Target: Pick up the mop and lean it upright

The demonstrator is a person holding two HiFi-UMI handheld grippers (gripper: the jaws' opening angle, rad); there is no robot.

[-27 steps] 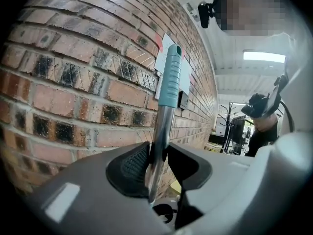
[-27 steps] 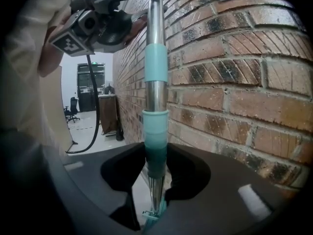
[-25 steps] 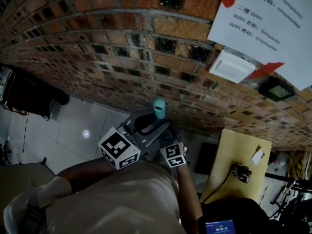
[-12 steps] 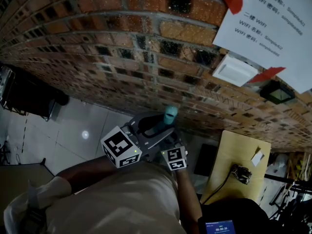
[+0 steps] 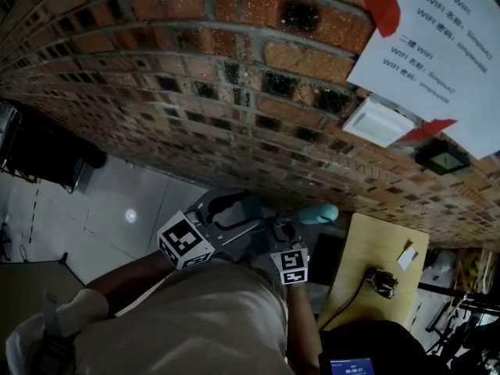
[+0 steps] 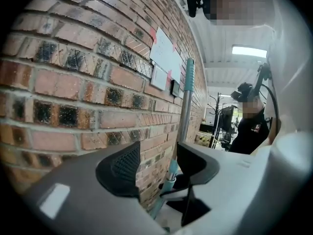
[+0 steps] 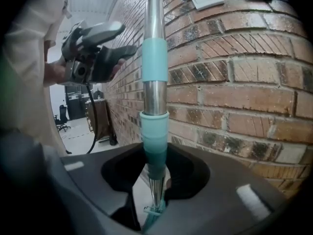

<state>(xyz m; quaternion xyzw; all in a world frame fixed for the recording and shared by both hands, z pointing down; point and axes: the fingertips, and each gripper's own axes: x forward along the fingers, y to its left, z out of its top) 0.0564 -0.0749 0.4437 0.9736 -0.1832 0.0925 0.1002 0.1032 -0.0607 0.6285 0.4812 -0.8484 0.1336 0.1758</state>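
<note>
The right gripper (image 7: 155,175), its jaws just drawn in a little, clamps the mop (image 7: 154,97) low in the middle of the right gripper view. The steel pole with its teal collars rises upright to the top edge, close beside the brick wall (image 7: 234,97) on the right. The left gripper (image 6: 159,163), at the bottom of its own view, has just been opening; its jaws stand wide apart, with the pole showing in the gap and neither pad pressing it.

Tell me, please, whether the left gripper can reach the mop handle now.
Probably yes: the left gripper has just been opening its jaws, and the mop handle stands between them, unblocked.
</note>
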